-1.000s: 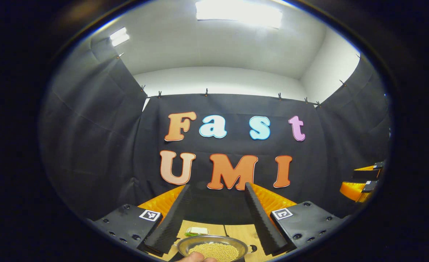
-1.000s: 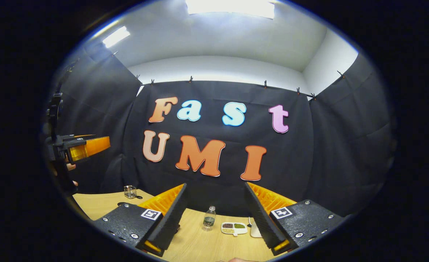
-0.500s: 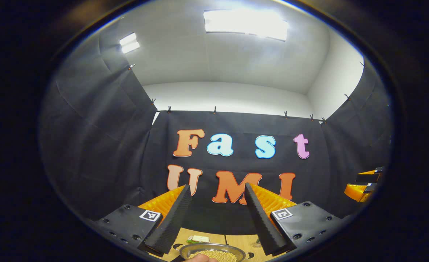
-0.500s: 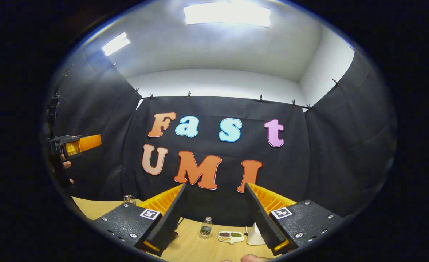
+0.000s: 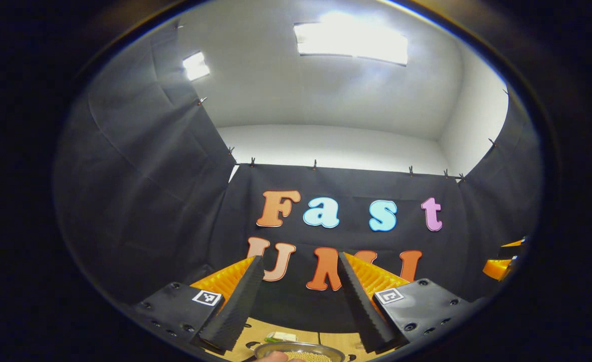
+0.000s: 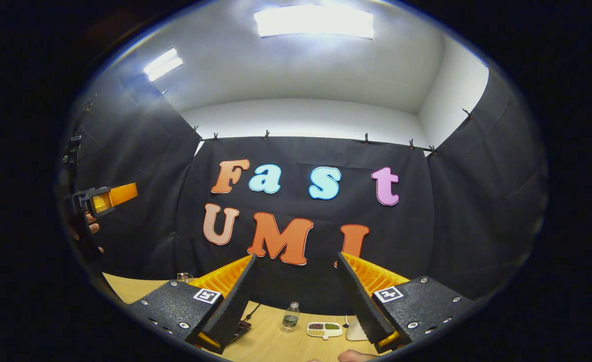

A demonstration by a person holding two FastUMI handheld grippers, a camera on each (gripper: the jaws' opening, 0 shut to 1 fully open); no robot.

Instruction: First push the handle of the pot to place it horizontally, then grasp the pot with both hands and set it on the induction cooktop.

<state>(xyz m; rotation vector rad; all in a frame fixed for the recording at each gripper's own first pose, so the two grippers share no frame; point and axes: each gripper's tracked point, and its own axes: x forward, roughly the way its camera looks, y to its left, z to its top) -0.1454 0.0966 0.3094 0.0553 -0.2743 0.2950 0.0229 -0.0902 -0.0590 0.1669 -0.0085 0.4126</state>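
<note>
The left claw point(image 5: 300, 296) is raised above the wooden counter point(image 5: 328, 341) and aimed at the booth's black cloth wall, its two fingers spread apart with nothing between them. At the bottom edge of the left gripper view sits the metal pot point(image 5: 301, 351), filled with what look like small yellow grains, with a fingertip point(image 5: 272, 357) in front of its near rim; a small loop handle shows at its left side. A small green and white packet point(image 5: 281, 337) lies on the counter beyond the pot.

The right claw point(image 6: 296, 296) is also released, fingers wide apart and gripping nothing, held above the counter. Beyond it on the counter stand a small clear bottle point(image 6: 290, 317), a white divided dish point(image 6: 324, 329) with dark and green fillings, and a small glass jar point(image 6: 184, 277) farther left. In the right gripper view the left claw appears at the far left, held by a hand point(image 6: 90, 229)
</note>
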